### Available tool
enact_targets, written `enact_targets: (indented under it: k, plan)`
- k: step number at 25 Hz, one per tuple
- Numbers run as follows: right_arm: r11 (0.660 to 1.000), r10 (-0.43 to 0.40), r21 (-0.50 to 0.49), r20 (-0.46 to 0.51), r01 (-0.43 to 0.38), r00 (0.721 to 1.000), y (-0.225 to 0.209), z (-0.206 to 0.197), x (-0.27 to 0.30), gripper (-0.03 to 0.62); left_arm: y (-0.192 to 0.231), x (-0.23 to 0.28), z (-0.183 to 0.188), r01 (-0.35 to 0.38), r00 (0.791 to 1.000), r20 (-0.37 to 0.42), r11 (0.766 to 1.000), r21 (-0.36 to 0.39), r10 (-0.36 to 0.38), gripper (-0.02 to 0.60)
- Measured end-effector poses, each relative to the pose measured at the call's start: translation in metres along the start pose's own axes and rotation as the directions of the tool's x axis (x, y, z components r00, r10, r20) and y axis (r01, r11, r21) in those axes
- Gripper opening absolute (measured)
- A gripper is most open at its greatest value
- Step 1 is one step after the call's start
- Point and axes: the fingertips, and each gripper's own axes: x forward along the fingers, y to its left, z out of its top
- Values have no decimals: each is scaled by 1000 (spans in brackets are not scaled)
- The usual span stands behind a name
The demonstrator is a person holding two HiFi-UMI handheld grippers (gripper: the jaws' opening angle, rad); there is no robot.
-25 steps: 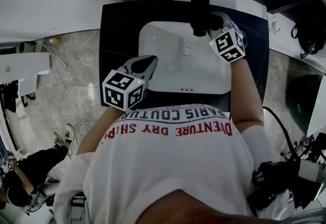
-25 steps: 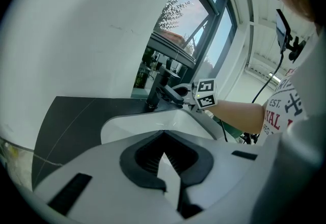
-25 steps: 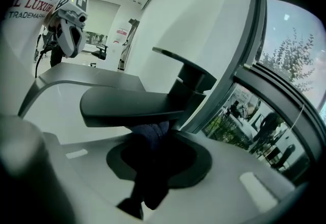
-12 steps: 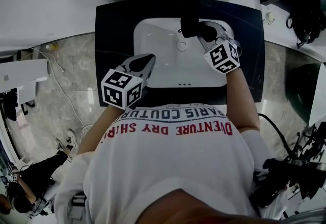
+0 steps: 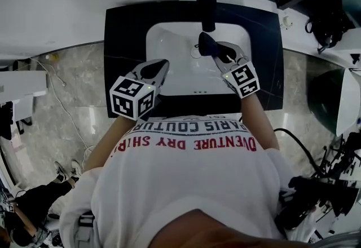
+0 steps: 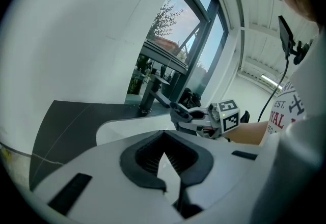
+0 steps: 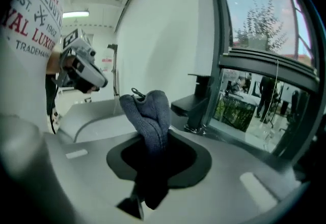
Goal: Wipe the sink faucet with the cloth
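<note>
now, right gripper (image 5: 210, 51) clamped on the cloth (image 7: 148, 116) and left gripper (image 5: 160, 66) closed empty, bring the fold against the faucet (image 5: 207, 7) and rub along its length.

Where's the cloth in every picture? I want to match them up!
Head view: the cloth is above the middle, over the sink, held by the right gripper.
Left gripper view: small, near the middle.
Right gripper view: big, in the middle.
Shared landmark: the dark faucet.
</note>
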Motion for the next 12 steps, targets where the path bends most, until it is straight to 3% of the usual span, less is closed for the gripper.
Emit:
enact_targets:
  k: [3, 6, 12]
  plan:
    - [992, -16, 126, 133, 0, 991, 19, 26, -6, 72, -4, -7, 2, 7, 1000, 22, 1000, -5, -7, 2]
    - [975, -99, 215, 219, 51, 971, 19, 47, -2, 72, -7, -13, 8, 15, 999, 34, 1000, 10, -16, 2]
    - [952, -266, 208, 201, 224, 943, 1, 61, 14, 72, -6, -23, 8, 21, 999, 26, 1000, 20, -22, 2]
